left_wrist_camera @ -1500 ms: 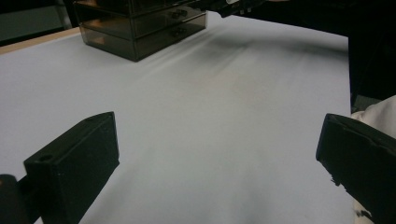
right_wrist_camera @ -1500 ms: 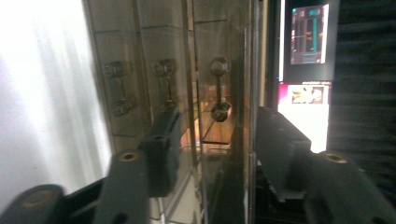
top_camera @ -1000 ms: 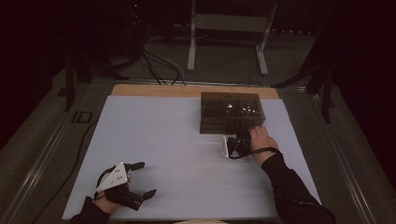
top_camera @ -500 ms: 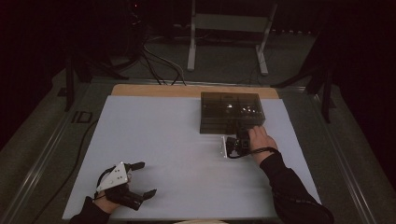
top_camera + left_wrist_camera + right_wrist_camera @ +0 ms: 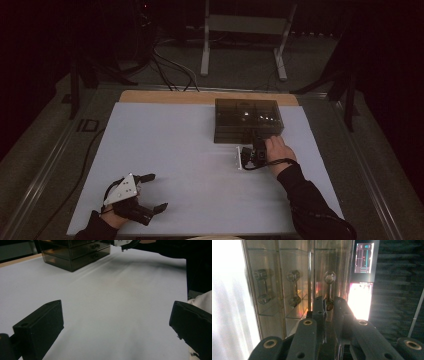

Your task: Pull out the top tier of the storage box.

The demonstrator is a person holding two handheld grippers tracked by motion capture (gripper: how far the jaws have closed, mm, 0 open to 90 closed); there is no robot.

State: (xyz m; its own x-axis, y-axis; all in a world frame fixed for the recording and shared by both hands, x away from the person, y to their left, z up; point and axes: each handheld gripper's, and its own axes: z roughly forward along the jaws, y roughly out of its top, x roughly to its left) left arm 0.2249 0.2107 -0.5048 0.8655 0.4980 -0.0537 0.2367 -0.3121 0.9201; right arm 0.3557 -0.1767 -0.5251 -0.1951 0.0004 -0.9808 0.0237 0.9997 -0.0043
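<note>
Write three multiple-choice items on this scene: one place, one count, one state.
1. The box sits: A near left; B far right; C centre.
2. Drawer handles facing the right gripper: A one; B three; C five.
3. The left gripper is: A open; B shut on a handle; C shut, empty.
B: it stands at the table's far right. B: three show in the right gripper view, whose jaws have just been closing, one handle between them. A: its jaws stand wide apart.

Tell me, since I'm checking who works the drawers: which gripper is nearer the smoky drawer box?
Right. The right gripper is at the drawer box front, jaws around a handle; the left gripper rests far off at the table's near-left corner.
</note>
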